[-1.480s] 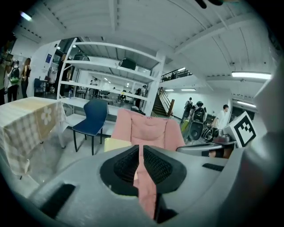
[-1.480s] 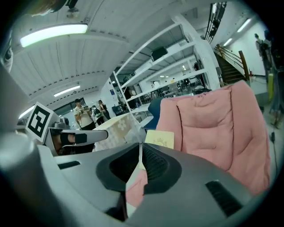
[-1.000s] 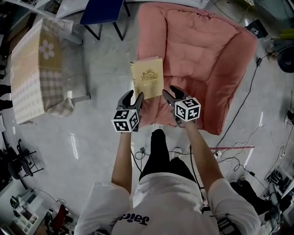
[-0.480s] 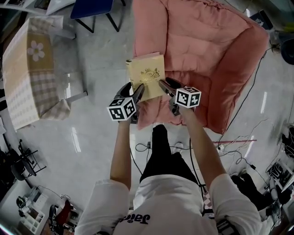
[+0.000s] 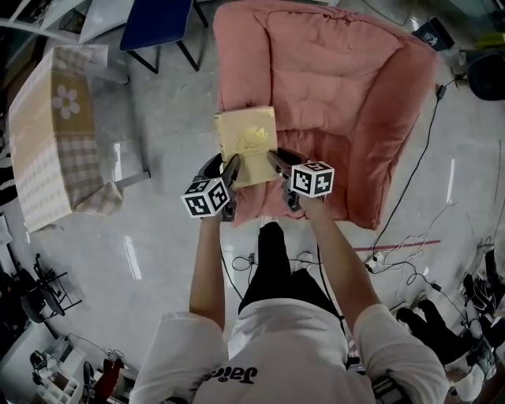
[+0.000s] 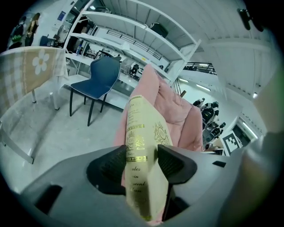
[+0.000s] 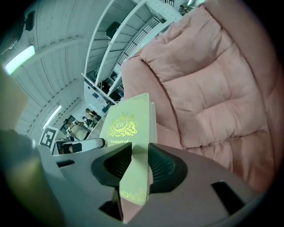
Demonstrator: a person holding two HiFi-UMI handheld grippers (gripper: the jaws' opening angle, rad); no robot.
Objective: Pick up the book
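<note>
A cream book [image 5: 246,140] with gold print lies on the front left part of a pink padded armchair [image 5: 347,95]. My left gripper [image 5: 230,169] straddles its near left corner, my right gripper [image 5: 275,164] its near right corner. In the left gripper view the book's spine [image 6: 138,146] fills the gap of the left gripper [image 6: 141,166]; its jaws are closing and both pads touch the book. In the right gripper view the book's cover [image 7: 126,128] sits between the closing jaws of the right gripper [image 7: 140,166], pads against both faces. The pink cushion [image 7: 213,84] rises behind.
A table under a checked cloth [image 5: 55,126] stands to the left, a blue chair [image 5: 158,20] behind it, also shown as the blue chair [image 6: 100,77]. Cables [image 5: 410,237] trail on the grey floor to the right. White shelving [image 6: 133,26] stands at the back.
Both grippers have moved forward and down from in front of the book onto its near edge. Their jaws opened wide, then narrowed around the book.
</note>
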